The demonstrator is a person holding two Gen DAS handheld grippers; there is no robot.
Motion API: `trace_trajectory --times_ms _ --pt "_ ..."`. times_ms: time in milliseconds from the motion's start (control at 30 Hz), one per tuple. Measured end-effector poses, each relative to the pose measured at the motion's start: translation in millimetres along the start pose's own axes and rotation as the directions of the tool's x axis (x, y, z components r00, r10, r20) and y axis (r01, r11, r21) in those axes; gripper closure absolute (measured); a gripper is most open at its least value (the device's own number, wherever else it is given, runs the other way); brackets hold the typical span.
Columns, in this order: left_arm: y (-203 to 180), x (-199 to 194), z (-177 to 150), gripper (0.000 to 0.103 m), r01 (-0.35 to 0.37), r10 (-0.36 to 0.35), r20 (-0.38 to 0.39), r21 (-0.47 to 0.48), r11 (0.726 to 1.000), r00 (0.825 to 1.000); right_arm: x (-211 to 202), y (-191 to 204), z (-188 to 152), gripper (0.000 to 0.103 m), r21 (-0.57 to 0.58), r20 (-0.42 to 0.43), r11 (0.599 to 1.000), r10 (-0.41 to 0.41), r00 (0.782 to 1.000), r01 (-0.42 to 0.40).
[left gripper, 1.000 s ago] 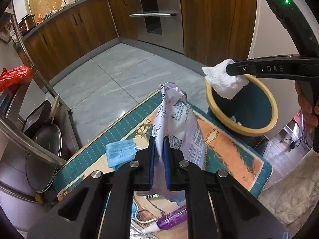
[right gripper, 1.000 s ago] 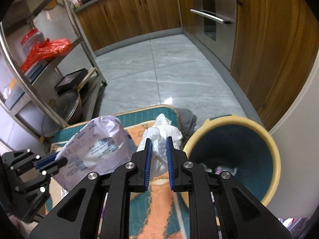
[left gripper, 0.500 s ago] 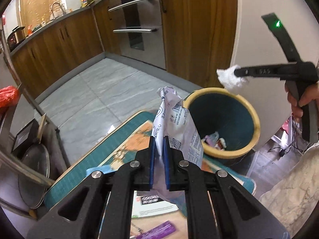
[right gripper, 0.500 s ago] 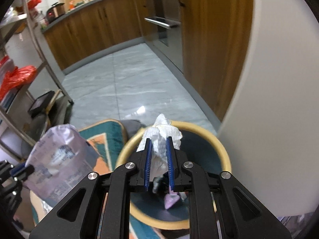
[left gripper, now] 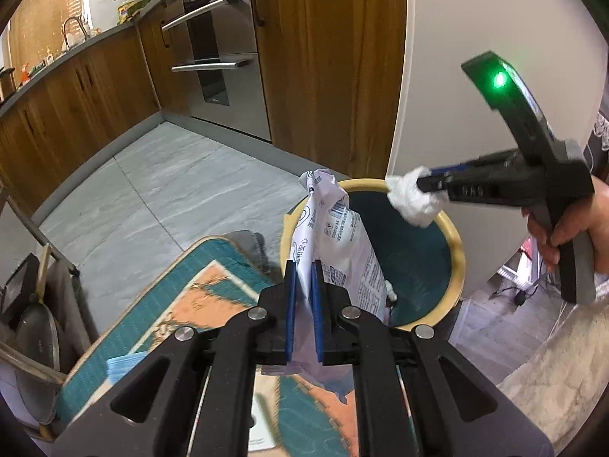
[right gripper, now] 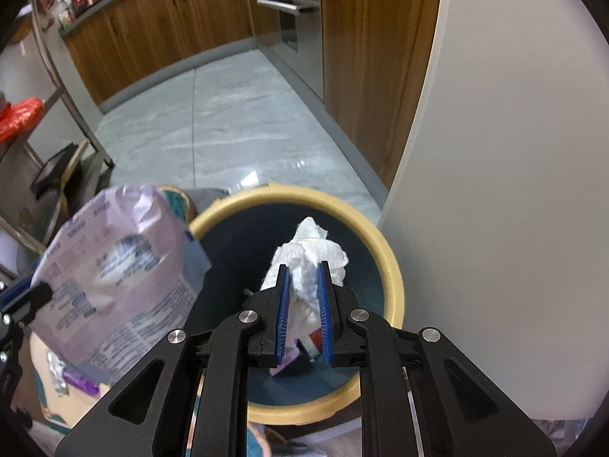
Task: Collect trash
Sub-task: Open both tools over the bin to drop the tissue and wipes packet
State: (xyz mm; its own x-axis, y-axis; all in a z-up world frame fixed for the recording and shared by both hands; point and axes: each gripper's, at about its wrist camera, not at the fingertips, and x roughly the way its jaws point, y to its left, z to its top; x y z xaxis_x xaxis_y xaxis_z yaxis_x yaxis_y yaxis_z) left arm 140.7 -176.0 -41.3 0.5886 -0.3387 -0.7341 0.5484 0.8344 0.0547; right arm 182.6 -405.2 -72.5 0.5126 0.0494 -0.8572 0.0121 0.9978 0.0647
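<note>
My left gripper (left gripper: 303,266) is shut on a crumpled white and lilac printed plastic bag (left gripper: 335,240) and holds it upright at the near rim of the bin. My right gripper (right gripper: 302,270) is shut on a wad of white tissue (right gripper: 310,253), held above the open mouth of the teal bin with a yellow rim (right gripper: 392,266). In the left wrist view the tissue (left gripper: 413,200) hangs over the bin's far rim (left gripper: 455,243). Some trash lies at the bin's bottom (right gripper: 304,346). The bag also shows in the right wrist view (right gripper: 114,278).
A teal and orange mat (left gripper: 182,304) lies left of the bin, with a blue face mask (left gripper: 121,365) and a purple tube (right gripper: 82,381) on it. A white wall (right gripper: 495,152) stands just behind the bin. A metal rack with pans (left gripper: 34,327) stands at left.
Both grippers have moved right toward the bin. The tissue went from beside the bin to above its mouth, and the bag from over the mat to the bin's near rim.
</note>
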Motion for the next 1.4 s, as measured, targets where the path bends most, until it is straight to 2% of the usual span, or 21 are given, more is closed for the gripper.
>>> trace_trajectory --times_ms 167,733,1033,1133,1200,1233,1300,1333,1400 --pt "-8.1 17.9 2.7 0.095 0.010 -0.010 0.005 -0.034 0.999 1.000 9.8 -1.5 -3.9 0.087 -0.025 -0.038 1.000 -0.002 0.999 0.001" --pt "-22.8 82.3 -4.5 0.095 0.070 -0.081 -0.096 -0.112 0.991 0.992 45.6 0.1 -16.0 0.087 -0.045 -0.160 0.999 -0.031 0.987 0.024" --pt "-25.7 92.2 -2.3 0.094 0.035 -0.046 -0.107 -0.107 0.994 0.993 45.1 4.2 -14.2 0.087 -0.060 -0.162 0.998 -0.036 0.986 0.027" --pt "-25.0 92.4 -0.8 0.091 0.038 -0.051 -0.113 -0.117 0.992 0.992 44.1 2.8 -14.6 0.086 -0.062 -0.161 0.998 -0.038 0.986 0.029" --pt "-22.0 90.5 -1.3 0.079 0.034 -0.048 -0.112 -0.127 0.991 0.993 43.3 3.1 -14.4 0.081 -0.059 -0.163 0.998 -0.043 0.986 0.034" --pt "-20.7 89.5 -1.1 0.065 0.032 -0.047 -0.111 -0.132 0.991 0.993 41.9 2.8 -13.8 0.079 -0.058 -0.164 0.998 -0.043 0.985 0.034" --pt "-19.2 86.0 -1.6 0.062 0.019 -0.033 -0.105 -0.129 0.991 0.994 39.0 4.8 -12.1 0.072 -0.056 -0.155 0.998 -0.042 0.987 0.034" --pt "-18.9 83.5 -2.2 0.062 0.015 -0.028 -0.105 -0.125 0.992 0.994 38.2 5.7 -11.5 0.064 -0.054 -0.149 0.998 -0.042 0.988 0.034" --pt "-16.6 79.1 -3.6 0.061 0.010 -0.023 -0.100 -0.124 0.992 0.995 32.8 6.2 -10.3 0.061 -0.047 -0.132 0.998 -0.040 0.990 0.034"
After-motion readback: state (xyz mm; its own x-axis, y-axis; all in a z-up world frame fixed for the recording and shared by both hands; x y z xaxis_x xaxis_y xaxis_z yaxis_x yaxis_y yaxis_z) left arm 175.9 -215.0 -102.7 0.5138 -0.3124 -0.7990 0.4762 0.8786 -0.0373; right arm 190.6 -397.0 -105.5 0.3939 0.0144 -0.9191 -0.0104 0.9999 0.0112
